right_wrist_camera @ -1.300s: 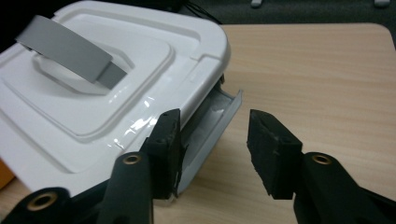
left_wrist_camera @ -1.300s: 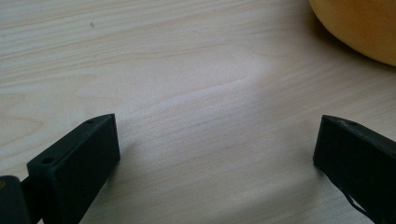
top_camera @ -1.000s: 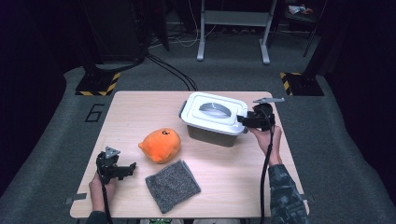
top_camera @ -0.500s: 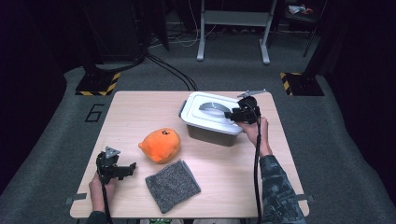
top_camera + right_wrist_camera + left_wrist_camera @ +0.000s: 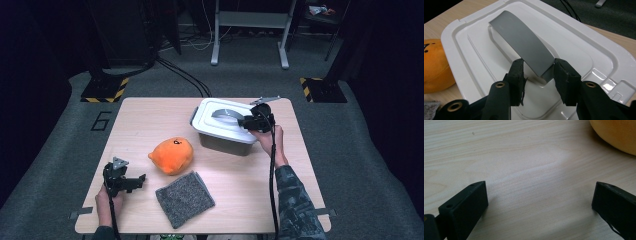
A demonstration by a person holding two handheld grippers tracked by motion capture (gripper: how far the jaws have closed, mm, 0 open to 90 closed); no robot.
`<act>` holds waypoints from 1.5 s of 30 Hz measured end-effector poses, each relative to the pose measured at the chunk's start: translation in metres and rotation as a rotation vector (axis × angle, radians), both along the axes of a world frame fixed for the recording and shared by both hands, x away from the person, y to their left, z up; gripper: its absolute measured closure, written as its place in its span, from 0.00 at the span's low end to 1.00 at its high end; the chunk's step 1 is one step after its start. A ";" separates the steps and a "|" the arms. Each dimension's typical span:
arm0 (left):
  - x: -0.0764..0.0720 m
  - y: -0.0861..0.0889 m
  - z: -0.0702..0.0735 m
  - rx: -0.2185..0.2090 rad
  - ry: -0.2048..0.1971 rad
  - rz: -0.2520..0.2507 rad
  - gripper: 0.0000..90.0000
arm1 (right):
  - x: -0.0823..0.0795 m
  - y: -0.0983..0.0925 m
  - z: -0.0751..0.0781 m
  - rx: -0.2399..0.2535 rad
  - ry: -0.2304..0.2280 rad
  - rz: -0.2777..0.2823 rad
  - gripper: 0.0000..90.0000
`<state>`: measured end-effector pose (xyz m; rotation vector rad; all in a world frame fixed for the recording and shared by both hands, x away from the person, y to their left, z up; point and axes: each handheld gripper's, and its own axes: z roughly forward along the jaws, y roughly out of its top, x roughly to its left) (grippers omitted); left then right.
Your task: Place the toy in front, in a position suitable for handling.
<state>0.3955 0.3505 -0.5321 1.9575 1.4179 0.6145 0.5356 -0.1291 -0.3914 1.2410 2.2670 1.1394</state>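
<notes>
A white lidded bin (image 5: pixel 220 136) stands at the table's back right, and its lid (image 5: pixel 579 50) has a grey strap handle (image 5: pixel 524 47). My right gripper (image 5: pixel 538 72) reaches over the lid from the right. Its jaws have just been closing and now press on the near end of the handle from both sides. In the high view the right gripper (image 5: pixel 245 121) lies on top of the bin. My left gripper (image 5: pixel 137 181) rests at the front left, open, with bare wood between its jaws (image 5: pixel 540 195).
An orange plush toy (image 5: pixel 171 155) lies mid-table, left of the bin and just beyond the left gripper. A grey cloth (image 5: pixel 185 198) lies near the front edge. The wooden table (image 5: pixel 150 120) stands on grey carpet, with cables and stand legs behind it.
The right gripper has moved left from the bin's right edge onto the lid and closed around the handle. The left gripper has stayed in place.
</notes>
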 end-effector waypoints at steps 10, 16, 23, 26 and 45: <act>0.000 0.000 0.000 0.003 0.002 -0.003 0.00 | 0.005 0.015 -0.001 0.007 -0.006 -0.006 0.66; 0.000 0.000 0.000 0.001 0.000 -0.001 0.00 | 0.009 0.021 -0.001 0.007 -0.003 -0.005 0.66; 0.000 0.000 0.000 0.002 0.003 -0.004 0.00 | 0.014 0.031 0.000 0.004 -0.001 -0.007 0.66; 0.000 0.000 0.000 0.002 0.002 -0.003 0.00 | 0.016 0.034 -0.001 0.001 -0.010 -0.004 0.66; 0.000 0.000 0.000 0.003 0.002 -0.004 0.00 | 0.028 0.056 0.000 -0.011 -0.010 0.003 0.67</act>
